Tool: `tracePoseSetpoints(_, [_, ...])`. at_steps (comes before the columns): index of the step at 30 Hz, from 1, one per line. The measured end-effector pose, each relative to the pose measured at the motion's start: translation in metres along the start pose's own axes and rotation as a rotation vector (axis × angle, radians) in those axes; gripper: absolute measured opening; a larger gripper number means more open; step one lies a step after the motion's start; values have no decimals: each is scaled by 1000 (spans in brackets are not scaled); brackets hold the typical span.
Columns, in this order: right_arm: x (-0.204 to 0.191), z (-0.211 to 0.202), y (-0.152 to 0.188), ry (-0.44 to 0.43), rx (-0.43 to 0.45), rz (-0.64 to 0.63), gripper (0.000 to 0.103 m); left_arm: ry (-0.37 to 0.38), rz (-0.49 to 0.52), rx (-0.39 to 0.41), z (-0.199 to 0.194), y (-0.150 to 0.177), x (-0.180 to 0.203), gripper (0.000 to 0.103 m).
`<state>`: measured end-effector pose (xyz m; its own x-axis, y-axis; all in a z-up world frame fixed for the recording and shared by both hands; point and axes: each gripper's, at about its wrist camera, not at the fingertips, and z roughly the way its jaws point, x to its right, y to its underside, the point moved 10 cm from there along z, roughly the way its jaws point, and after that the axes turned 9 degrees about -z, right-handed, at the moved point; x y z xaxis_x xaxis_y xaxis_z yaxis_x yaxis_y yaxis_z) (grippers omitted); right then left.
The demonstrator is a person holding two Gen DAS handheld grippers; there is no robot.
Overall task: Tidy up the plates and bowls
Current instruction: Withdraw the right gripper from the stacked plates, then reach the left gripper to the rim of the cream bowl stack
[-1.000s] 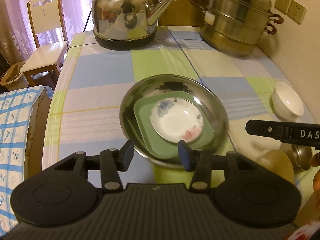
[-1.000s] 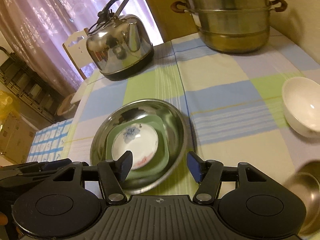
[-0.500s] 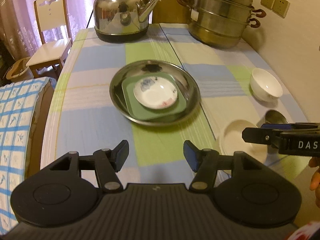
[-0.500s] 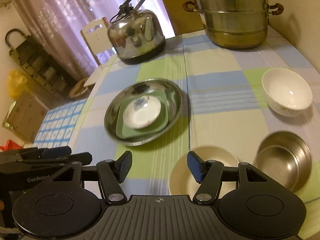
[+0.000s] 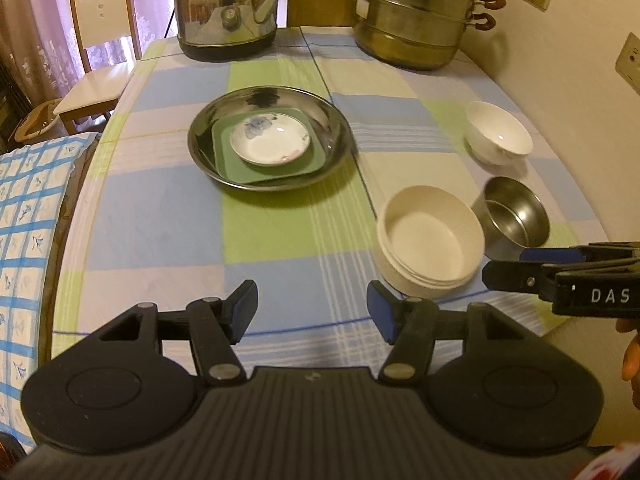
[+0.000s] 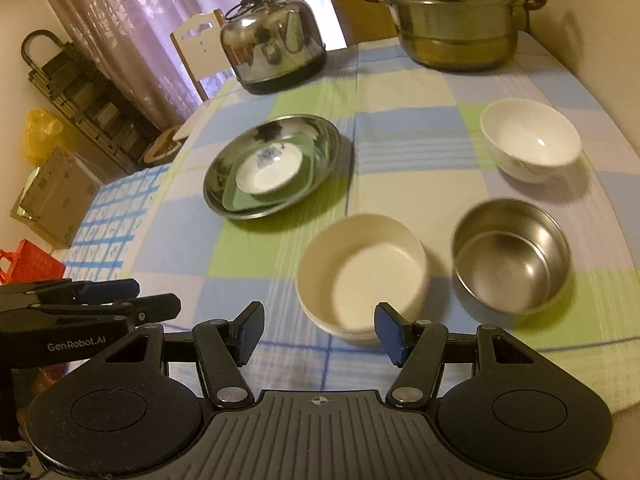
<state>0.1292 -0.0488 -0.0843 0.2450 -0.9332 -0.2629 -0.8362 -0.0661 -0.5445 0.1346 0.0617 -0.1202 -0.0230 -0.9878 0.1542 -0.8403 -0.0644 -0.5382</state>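
Stacking the bowls looks like the step in hand, since the plates are already nested: a small white dish lies on a green plate inside a steel pan, well ahead of the left claw. Three bowls are left loose on the table: a cream bowl just ahead of the right claw, a steel bowl ahead and to its right, just beside the cream one, and a white bowl farther ahead on the right. Both claws hang over the near edge of the table with nothing between their pads; the left one has just been opening to a middling gap, and the right one is held at a like gap. A good grasp would probably be made on a rim, one pad inside and one outside the wall, so the present gap should be ample. The right claw is best placed for the cream bowl. Steel may slip under the pads, so a firm pinch low on the wall would be wise there. Each bowl should be lifted level and lowered straight into the next wider one, so that rims are not knocked. The left claw might be kept free to steady the receiving bowl.
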Motion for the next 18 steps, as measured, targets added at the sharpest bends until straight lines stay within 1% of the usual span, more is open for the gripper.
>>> tracePoseSetpoints(9, [22,-17,27,7,-39,-7,61,-4,-12,-13,-3,23,27,58])
tracePoseSetpoints(18, [37,-31,43,2,-56,-19,61,-11,-29,-17,-7,42,49,58])
